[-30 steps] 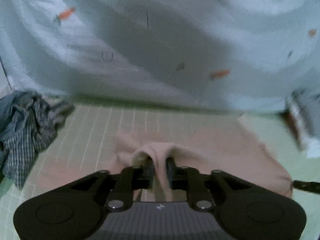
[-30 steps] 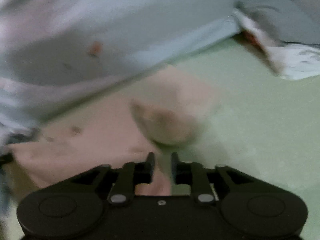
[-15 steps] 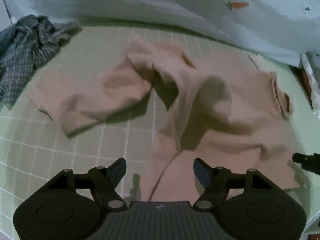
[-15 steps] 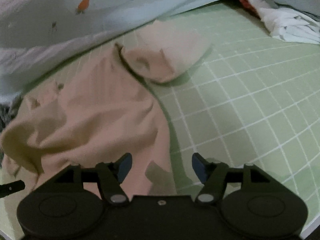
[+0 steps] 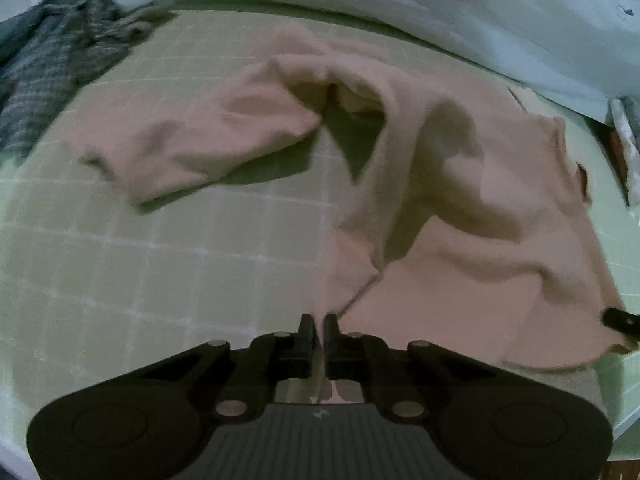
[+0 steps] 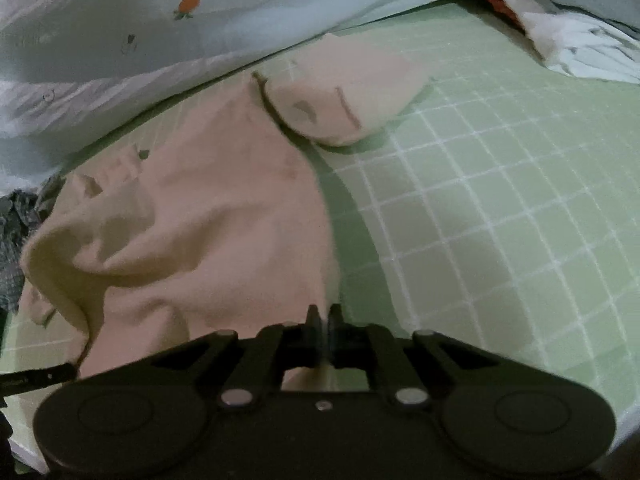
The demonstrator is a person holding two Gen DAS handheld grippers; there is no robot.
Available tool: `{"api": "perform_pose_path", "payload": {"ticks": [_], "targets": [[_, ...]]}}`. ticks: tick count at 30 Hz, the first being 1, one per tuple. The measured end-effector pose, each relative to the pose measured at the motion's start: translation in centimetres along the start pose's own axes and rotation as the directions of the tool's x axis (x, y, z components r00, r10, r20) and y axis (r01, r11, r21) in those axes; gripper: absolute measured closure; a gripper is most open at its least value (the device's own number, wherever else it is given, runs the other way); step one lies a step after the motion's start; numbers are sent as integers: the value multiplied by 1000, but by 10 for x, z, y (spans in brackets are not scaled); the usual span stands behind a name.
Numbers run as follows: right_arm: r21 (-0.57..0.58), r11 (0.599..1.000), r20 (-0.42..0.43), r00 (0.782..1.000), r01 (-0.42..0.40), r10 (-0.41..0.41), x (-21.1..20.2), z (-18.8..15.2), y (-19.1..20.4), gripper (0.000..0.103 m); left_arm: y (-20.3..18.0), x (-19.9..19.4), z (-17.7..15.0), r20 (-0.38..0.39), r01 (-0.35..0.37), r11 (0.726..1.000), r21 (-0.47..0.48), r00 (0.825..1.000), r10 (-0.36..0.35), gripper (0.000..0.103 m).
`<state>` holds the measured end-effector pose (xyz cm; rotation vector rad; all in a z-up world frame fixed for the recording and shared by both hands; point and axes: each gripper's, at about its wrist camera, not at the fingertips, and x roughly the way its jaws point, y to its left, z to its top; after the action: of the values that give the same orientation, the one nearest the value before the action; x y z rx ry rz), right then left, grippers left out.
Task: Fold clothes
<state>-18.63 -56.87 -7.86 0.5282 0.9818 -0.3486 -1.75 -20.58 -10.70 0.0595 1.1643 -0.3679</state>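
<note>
A pink long-sleeved top (image 5: 472,200) lies rumpled on the green grid mat (image 5: 160,264). Its left sleeve (image 5: 208,140) stretches out to the left; its right sleeve (image 6: 352,92) lies folded toward the far side. My left gripper (image 5: 319,326) is shut on the top's near hem at its left corner. My right gripper (image 6: 325,316) is shut on the near hem at the right corner of the top (image 6: 208,220). The right gripper's fingertip (image 5: 618,320) shows at the right edge of the left wrist view.
A pale blue sheet with carrot prints (image 5: 496,4) lies along the far side, also in the right wrist view (image 6: 160,28). A grey checked garment (image 5: 52,56) is piled at far left. White and grey clothes (image 6: 576,44) lie at far right.
Both grippers were open half a second ago above the top's near hem; both have now closed on it. A second ago they held the top up near the sheet.
</note>
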Motion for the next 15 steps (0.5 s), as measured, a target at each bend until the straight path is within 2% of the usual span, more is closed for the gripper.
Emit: {"api": "perform_pose_path", "payload": {"ticks": [2, 5, 8, 10, 11, 12, 13, 14, 15], "targets": [[6, 1000, -9, 1000, -4, 4, -9, -5, -6, 99, 11, -13, -12, -11, -1, 1000, -26, 1000, 0, 98], [20, 999, -98, 995, -29, 30, -5, -20, -15, 99, 26, -21, -33, -57, -14, 995, -96, 998, 8, 97], [-1, 999, -144, 989, -32, 31, 5, -25, -13, 93, 29, -21, -44, -73, -65, 984, -168, 996, 53, 87], [-36, 999, -111, 994, -25, 21, 2, -14, -9, 75, 28, -28, -39, -31, -85, 977, -197, 996, 80, 63], [-55, 998, -83, 996, -25, 20, 0, -7, -7, 69, 27, -33, -34, 8, -89, 974, -209, 996, 93, 53], [-73, 997, -49, 999, -27, 24, -4, 1, -5, 56, 26, -38, -29, 49, -92, 971, -220, 993, 105, 29], [-94, 995, -20, 1000, -25, 23, -7, 8, -3, 46, 24, -43, -23, 89, -94, 968, -232, 989, 117, 16], [-116, 993, 8, 1000, -20, 21, -8, 15, -2, 41, 20, -45, -17, 115, -95, 968, -232, 986, 124, 14], [-140, 990, 38, 999, -8, 13, -9, 22, 0, 29, 16, -46, -11, 139, -96, 969, -230, 982, 130, 14]]}}
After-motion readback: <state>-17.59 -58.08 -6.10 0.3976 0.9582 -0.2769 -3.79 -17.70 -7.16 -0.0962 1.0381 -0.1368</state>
